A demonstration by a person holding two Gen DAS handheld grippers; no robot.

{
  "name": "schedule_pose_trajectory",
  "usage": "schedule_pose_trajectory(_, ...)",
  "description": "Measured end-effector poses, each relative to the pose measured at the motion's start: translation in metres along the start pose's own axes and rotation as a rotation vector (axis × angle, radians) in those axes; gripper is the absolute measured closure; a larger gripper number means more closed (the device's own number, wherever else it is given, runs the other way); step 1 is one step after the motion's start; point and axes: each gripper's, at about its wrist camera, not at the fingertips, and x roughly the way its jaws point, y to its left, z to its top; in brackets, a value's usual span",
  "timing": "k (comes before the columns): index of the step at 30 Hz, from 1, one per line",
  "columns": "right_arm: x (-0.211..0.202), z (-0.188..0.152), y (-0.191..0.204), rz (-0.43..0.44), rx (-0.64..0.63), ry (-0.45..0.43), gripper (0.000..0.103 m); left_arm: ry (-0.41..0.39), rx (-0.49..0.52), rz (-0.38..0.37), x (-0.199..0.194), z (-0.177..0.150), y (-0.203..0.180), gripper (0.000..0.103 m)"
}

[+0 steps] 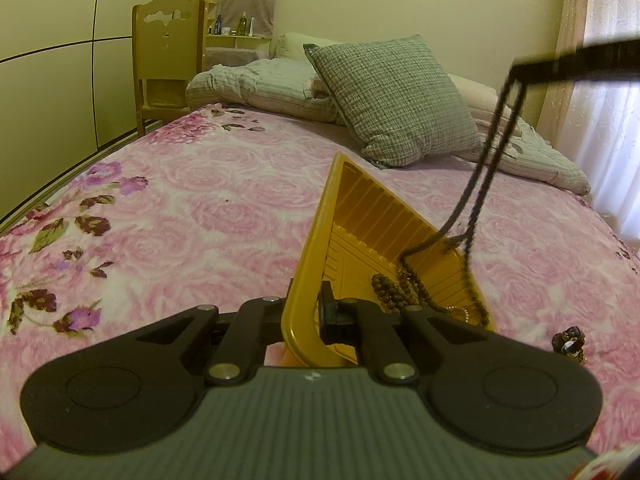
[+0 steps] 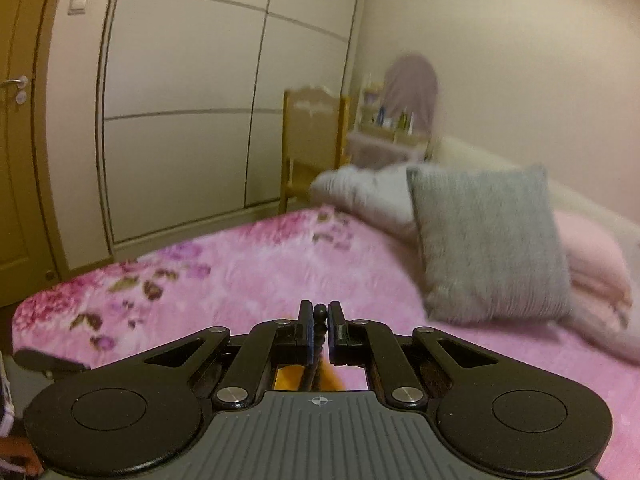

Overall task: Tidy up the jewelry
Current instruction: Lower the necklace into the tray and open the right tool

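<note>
Left gripper (image 1: 308, 312) clamped on the near rim of the yellow tray (image 1: 320, 240), jaws pinching the tray wall, tray tipped up on the pink floral blanket (image 1: 180, 200). Right gripper (image 2: 319, 330) closed narrow on the black bead necklace (image 2: 319, 314), one bead peeking above the pads. High up, well above the bed.

From the left view: necklace (image 1: 486, 168) hanging in a doubled strand from the upper right, lower end draped down into the tray and over its right edge. Long axis near vertical, leaning slightly, top toward the window side, tail pointing down into the tray. Brown bead bracelet (image 1: 390, 290) already coiled on the tray floor, touching the black strand's low end. Small dark trinket (image 1: 570, 340) loose on the blanket, just right of the tray (type too small to tell).

Likely the lowering step. Best done slow and straight down, letting the strand pile on itself inside the walls rather than trail over the edge. Steady hold on the tray meanwhile. Release only once the slack sits inside. Risk: beads snagging the brown coil.
</note>
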Motion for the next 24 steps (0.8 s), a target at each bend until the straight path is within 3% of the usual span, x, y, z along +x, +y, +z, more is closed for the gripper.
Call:
schedule_pose_trajectory(12,0.037,-0.06,-0.008,0.114,0.104,0.212,0.096,0.001,-0.002,0.002,0.001,0.0,0.001,0.097)
schedule_pose_trajectory(17,0.032,-0.061,-0.01,0.095,0.106,0.171,0.093,0.002,-0.003,0.001,0.001,0.0,0.002,0.097)
schedule_pose_trajectory(21,0.006,-0.063,-0.024,0.031,0.15,0.106,0.073,0.003,-0.003,0.003,0.001,0.0,0.002,0.097)
schedule_pose_trajectory(24,-0.021,-0.076,-0.038,-0.038,0.199,0.055,0.065,0.002,-0.002,0.003,0.002,0.0,0.002,0.097)
